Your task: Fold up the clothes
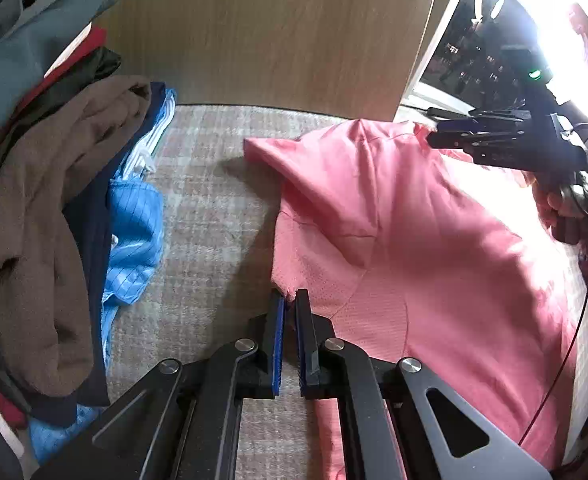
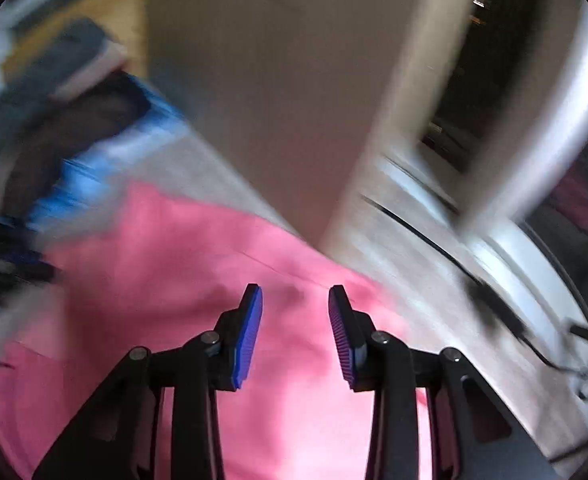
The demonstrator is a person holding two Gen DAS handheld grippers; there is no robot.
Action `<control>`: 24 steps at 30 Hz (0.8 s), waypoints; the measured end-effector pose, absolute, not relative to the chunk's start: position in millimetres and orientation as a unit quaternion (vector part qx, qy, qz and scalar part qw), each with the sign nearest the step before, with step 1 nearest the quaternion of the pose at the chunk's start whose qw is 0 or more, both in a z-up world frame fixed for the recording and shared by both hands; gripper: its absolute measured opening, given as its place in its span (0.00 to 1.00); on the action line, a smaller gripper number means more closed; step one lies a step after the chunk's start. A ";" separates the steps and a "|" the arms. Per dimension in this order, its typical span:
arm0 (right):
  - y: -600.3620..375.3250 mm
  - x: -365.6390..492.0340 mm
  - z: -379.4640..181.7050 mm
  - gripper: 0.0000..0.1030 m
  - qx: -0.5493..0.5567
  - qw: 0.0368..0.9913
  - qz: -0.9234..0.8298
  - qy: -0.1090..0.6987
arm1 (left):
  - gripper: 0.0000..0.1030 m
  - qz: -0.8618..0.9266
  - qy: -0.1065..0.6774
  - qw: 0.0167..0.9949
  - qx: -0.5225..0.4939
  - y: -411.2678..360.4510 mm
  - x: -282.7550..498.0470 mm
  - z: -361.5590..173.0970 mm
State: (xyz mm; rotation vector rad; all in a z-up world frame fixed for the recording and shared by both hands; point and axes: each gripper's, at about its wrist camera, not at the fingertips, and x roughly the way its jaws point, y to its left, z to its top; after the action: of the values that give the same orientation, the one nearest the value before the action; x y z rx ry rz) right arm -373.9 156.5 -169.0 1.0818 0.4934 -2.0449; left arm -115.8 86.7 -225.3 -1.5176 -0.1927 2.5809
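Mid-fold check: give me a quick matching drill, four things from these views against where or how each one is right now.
Things:
1. left gripper
2. right gripper
3. brown garment
4. pink shirt

States:
A. heaped in the pile at the left
B. spread on the checked cover
C. shut on a shirt edge
D. jaws apart, nothing between the pads

Pairs: 1-C, 2-D, 3-A, 4-B

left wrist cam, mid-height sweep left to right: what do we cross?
brown garment → navy garment → blue striped garment → bare plaid cover → pink shirt → hand holding the right gripper
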 end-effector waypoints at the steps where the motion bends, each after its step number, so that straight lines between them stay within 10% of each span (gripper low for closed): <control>1: 140.9 -371.9 -168.9 0.37 0.418 0.392 -0.795 0.200 | 0.05 0.859 -0.064 0.069 -0.503 85.6 -115.0 -225.3; 10: 23.1 -368.2 -197.9 0.44 0.436 0.464 -0.729 0.252 | 0.05 0.857 -0.075 0.062 -0.507 82.6 -117.6 -236.8; 11: 21.2 -364.8 -199.9 0.40 0.432 0.463 -0.728 0.265 | 0.05 0.857 -0.076 0.062 -0.505 82.0 -117.6 -237.3; 12: 20.0 -361.8 -201.2 0.12 0.427 0.461 -0.727 0.276 | 0.05 0.859 -0.079 0.061 -0.502 80.9 -117.3 -237.5; 15: 35.9 -366.4 -188.1 0.04 0.415 0.457 -0.749 0.241 | 0.05 0.864 -0.095 0.051 -0.491 74.4 -112.6 -236.3; 20: 57.3 -378.3 -169.9 0.09 0.400 0.446 -0.780 0.180 | 0.04 0.866 -0.092 0.028 -0.490 73.0 -105.1 -240.2; 24: 62.4 -380.4 -172.0 0.38 0.421 0.428 -0.782 0.170 | 0.04 0.863 -0.083 0.018 -0.498 73.4 -112.4 -246.8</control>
State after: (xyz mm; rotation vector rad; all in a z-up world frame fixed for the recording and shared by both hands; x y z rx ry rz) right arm -380.4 62.4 -172.0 1.0507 0.4247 -1.9524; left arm -112.4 73.4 -246.8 -1.5459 -0.2587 2.6820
